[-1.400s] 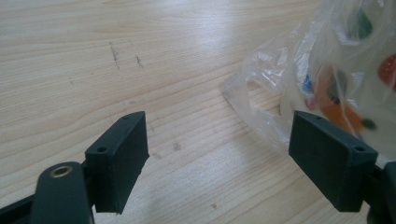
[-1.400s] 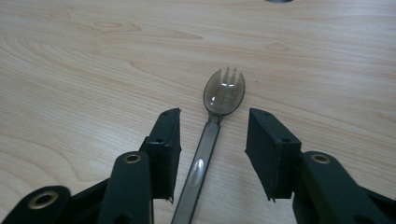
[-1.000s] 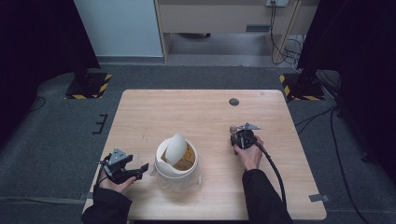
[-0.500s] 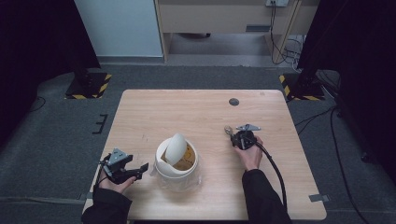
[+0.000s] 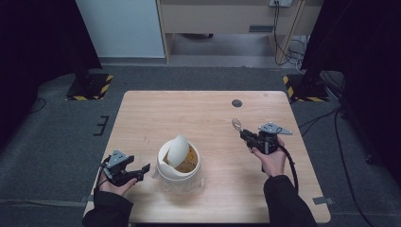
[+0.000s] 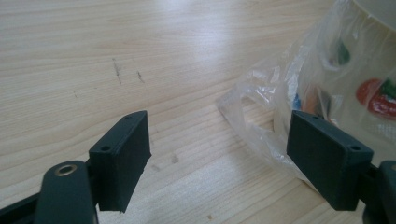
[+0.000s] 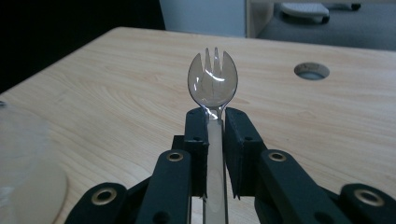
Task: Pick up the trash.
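Both grippers barely moved: right gripper [image 5: 242,134] still pinches the spork [image 7: 213,79], left gripper [image 5: 142,171] stays spread.

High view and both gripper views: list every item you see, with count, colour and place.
Cup: one, white with a yellowish inside and printed pictures on its side, near edge of the table, left of centre.
Lid flap: one, white, peeled up and standing over the cup's mouth.
Plastic wrap: one, clear, crumpled around the cup's base.
Spork: one, clear plastic, head up, handle between the right gripper's jaws.
Table: one, light wood, with a round hole near its far edge.
Floor stands: two, black with yellow stripes, beyond the far corners.
Left gripper: black, open, just left of the cup.
Right gripper: black, shut on the spork, right of the cup.
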The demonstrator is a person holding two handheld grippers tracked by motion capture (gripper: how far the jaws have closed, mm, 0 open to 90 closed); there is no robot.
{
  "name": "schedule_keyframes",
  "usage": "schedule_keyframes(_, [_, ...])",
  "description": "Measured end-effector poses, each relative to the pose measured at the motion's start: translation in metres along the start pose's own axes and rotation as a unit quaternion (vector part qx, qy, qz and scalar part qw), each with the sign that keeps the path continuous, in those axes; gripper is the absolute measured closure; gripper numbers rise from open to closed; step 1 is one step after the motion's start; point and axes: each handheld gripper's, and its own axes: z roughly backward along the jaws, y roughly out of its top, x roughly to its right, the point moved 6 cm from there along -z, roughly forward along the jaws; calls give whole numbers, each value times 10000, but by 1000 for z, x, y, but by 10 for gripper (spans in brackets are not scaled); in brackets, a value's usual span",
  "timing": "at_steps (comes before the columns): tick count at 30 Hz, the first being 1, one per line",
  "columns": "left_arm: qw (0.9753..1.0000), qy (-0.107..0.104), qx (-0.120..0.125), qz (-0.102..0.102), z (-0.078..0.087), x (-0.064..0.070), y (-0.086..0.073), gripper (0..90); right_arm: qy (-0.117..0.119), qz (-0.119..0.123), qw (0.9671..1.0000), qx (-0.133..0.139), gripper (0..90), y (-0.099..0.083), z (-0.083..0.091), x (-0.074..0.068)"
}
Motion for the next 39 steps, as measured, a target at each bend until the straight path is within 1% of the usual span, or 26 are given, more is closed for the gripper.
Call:
schedule_keyframes(1, [10000, -7, 63, 27, 1, 1, 2, 210, 33, 41, 10000, 56, 800, 1, 5, -1])
schedule_keyframes(4, [9999, -15, 123, 44, 2, 1, 3, 210, 150, 93, 9996, 207, 800, 3, 20, -4])
schedule_keyframes(5, [9999, -15, 153, 37, 3, 2, 4, 210, 150, 93, 9996, 207, 800, 3, 20, -4])
schedule_keyframes(6, [9998, -26, 184, 40, 3, 2, 6, 210, 186, 93, 9994, 263, 800, 3, 25, -5])
schedule_keyframes(8, [9996, -67, 258, 50, 5, 4, 8, 212, 325, 49, 9987, 402, 800, 4, 35, -8])
schedule_keyframes(9, [9995, -79, 301, 51, 6, 5, 10, 212, 325, 49, 9987, 402, 800, 4, 35, -8])
schedule_keyframes(10, [9991, -94, 401, 42, 9, 8, 14, 213, 395, 34, 9980, 494, 800, 7, 39, -11])
schedule_keyframes(11, [9991, -94, 401, 42, 9, 8, 14, 214, 439, 38, 9976, 540, 800, 9, 41, -13])
schedule_keyframes(16, [9971, -104, 750, 30, 19, 11, 24, 217, 599, 77, 9960, 666, 799, 13, 49, -22])
schedule_keyframes(19, [9959, -102, 895, 101, 24, 12, 30, 219, 680, 117, 9946, 771, 800, 16, 56, -26])
schedule_keyframes(20, [9954, -105, 946, 107, 26, 13, 31, 220, 740, 132, 9934, 861, 800, 19, 60, -27])
schedule_keyframes(21, [9949, -111, 1000, 107, 28, 13, 33, 220, 740, 132, 9934, 861, 800, 19, 60, -27])
schedule_keyframes(23, [9926, -134, 1202, 113, 35, 15, 41, 221, 772, 127, 9926, 924, 800, 21, 64, -27])
schedule_keyframes(24, [9926, -134, 1202, 113, 35, 15, 41, 221, 772, 127, 9926, 924, 800, 21, 64, -27])
schedule_keyframes(26, [9905, -141, 1364, 120, 40, 16, 46, 221, 787, 142, 9922, 956, 800, 22, 67, -28])
schedule_keyframes(32, [9832, -233, 1808, 129, 56, 23, 64, 223, 881, 202, 9902, 1067, 800, 28, 73, -33])
schedule_keyframes(34, [9806, -272, 1937, 99, 61, 27, 70, 224, 940, 299, 9890, 1101, 800, 30, 74, -37])
schedule_keyframes(35, [9792, -267, 2008, 72, 63, 28, 73, 224, 940, 299, 9890, 1101, 800, 30, 74, -37])
schedule_keyframes(36, [9769, -373, 2105, 72, 65, 35, 79, 225, 988, 333, 9881, 1128, 800, 31, 75, -41])
schedule_keyframes(37, [9769, -373, 2105, 72, 65, 35, 79, 225, 988, 333, 9881, 1128, 800, 31, 75, -41])
schedule_keyframes(39, [9748, -454, 2185, 42, 67, 41, 84, 225, 1036, 352, 9875, 1131, 800, 32, 75, -44])
